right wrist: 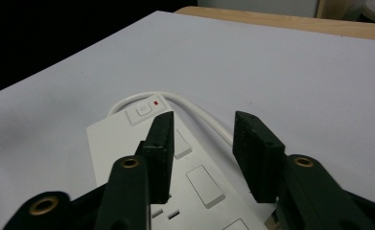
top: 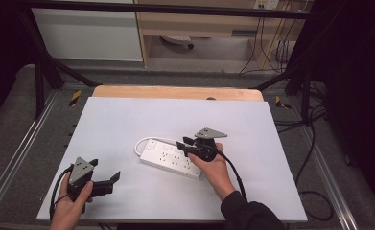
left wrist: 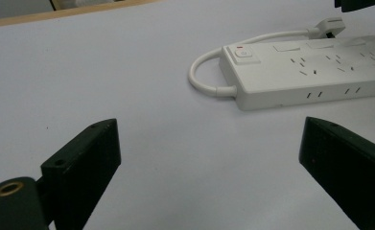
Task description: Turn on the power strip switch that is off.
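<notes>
Nearest us, at the bottom of the high view, our two hands come in over the white tabletop [top: 127,120], each holding a claw. Our left claw [top: 106,172] sits near the front left corner, just above the surface, its jaws spread wide with nothing between them; in the left gripper view the two black jaws stand far apart over bare white tabletop. Our right claw [top: 186,145] hangs over the right end of the white power strip [top: 168,155], pointing left along it. In the right gripper view its jaws are partly open, a clear gap between them, and they grip nothing; we cannot tell whether they touch the strip below. That strip lies flat near the middle of the tabletop, angled slightly, with its switch button [right wrist: 142,109] and a small red mark at the far left end. Its white cord [left wrist: 202,72] loops out of that end and runs back along the far side to the plug [left wrist: 328,26]
</notes>
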`<state>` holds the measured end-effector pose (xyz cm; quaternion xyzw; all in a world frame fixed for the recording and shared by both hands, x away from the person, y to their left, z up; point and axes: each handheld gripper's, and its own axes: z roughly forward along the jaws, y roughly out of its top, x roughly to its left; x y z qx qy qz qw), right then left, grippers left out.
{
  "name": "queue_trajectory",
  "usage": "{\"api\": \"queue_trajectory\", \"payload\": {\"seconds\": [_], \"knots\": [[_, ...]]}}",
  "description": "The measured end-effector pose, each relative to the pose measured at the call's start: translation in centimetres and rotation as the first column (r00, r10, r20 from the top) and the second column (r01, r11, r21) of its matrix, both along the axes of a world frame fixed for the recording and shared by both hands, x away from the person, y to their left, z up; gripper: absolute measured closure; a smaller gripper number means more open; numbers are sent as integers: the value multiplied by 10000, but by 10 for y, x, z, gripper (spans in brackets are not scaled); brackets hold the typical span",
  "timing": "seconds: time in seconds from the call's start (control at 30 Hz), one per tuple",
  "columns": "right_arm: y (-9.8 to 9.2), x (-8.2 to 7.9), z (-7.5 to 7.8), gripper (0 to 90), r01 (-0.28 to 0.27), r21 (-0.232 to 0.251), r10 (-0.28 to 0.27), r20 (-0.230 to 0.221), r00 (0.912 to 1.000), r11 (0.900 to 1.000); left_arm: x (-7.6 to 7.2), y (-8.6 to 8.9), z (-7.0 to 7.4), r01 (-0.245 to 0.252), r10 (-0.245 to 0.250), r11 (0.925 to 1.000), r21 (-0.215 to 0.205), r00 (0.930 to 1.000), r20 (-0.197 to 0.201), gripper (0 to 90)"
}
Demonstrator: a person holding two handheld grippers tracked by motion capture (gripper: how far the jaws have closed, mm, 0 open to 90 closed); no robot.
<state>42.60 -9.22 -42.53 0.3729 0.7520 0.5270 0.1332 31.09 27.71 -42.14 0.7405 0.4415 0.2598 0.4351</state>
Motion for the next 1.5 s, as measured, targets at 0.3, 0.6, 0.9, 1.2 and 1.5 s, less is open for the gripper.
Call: {"api": "queue_trajectory", "payload": {"seconds": [0.3, 0.6, 0.9, 1.2, 1.5], "knots": [[-6, 2, 4, 286, 193, 316, -190, -110, 9998, 9993, 0, 0, 0, 2, -2, 10000, 16, 10000, -9, 71], [-19, 2, 13, 68, 908, 99, -911, 273, 9955, 9958, 0, 1, 0, -51, 51, 10000, -30, 10000, -38, 65], [-41, -3, 26, 47, 1154, 200, -1163, 549, 9917, 9931, 0, 1, -1, -57, 56, 10000, -63, 10000, -59, 62], [-71, -10, 38, 31, 1509, 422, -1532, 576, 9865, 9876, -1, 3, -1, -120, 119, 9999, -83, 9999, -68, 63], [-102, -22, 42, 29, 1904, 607, -1944, 676, 9786, 9798, -2, 6, -1, -265, 263, 9995, -195, 9996, -78, 63]]}}
